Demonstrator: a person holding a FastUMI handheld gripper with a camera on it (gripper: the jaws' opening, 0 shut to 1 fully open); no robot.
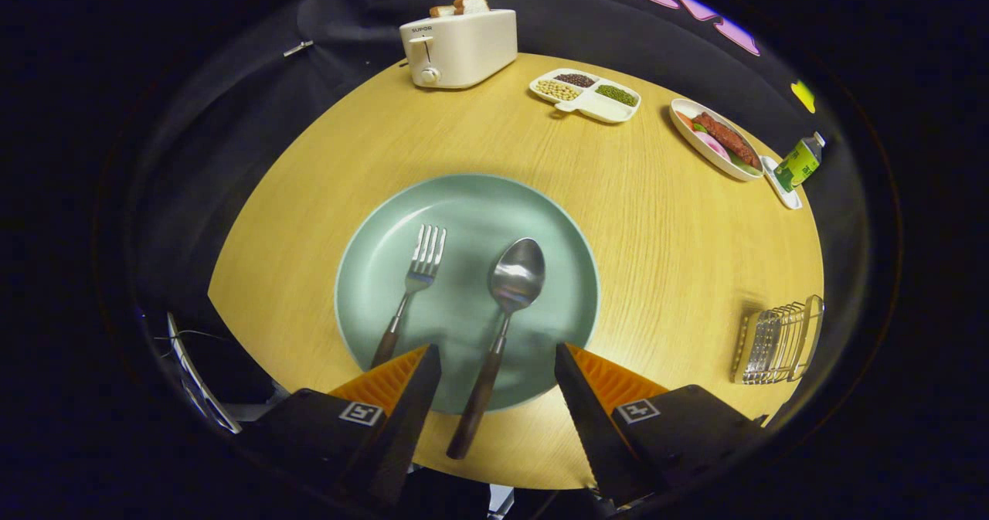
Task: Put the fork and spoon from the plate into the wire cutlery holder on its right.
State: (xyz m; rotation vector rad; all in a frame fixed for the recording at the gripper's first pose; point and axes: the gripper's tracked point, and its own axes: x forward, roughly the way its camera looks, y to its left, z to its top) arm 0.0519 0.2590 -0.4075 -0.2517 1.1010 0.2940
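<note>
A pale green plate (386,273) lies on the round wooden table just ahead of my fingers. On it rest a fork (413,288) to the left and a spoon (506,304) to the right, both with dark wooden handles pointing back toward me. My gripper (497,351) is open, its two fingers spread wide above the plate's near rim. The spoon's handle runs between the fingers without touching either; the fork's handle ends beside the left finger (413,373). The wire cutlery holder (776,340) stands to the right of the plate near the table's edge.
At the far side of the table stand a white toaster (457,46) with bread in it, a divided dish of beans (585,95), and an oval dish of food (717,140). A green bottle (800,163) sits beside that dish. Bare wood lies between plate and holder.
</note>
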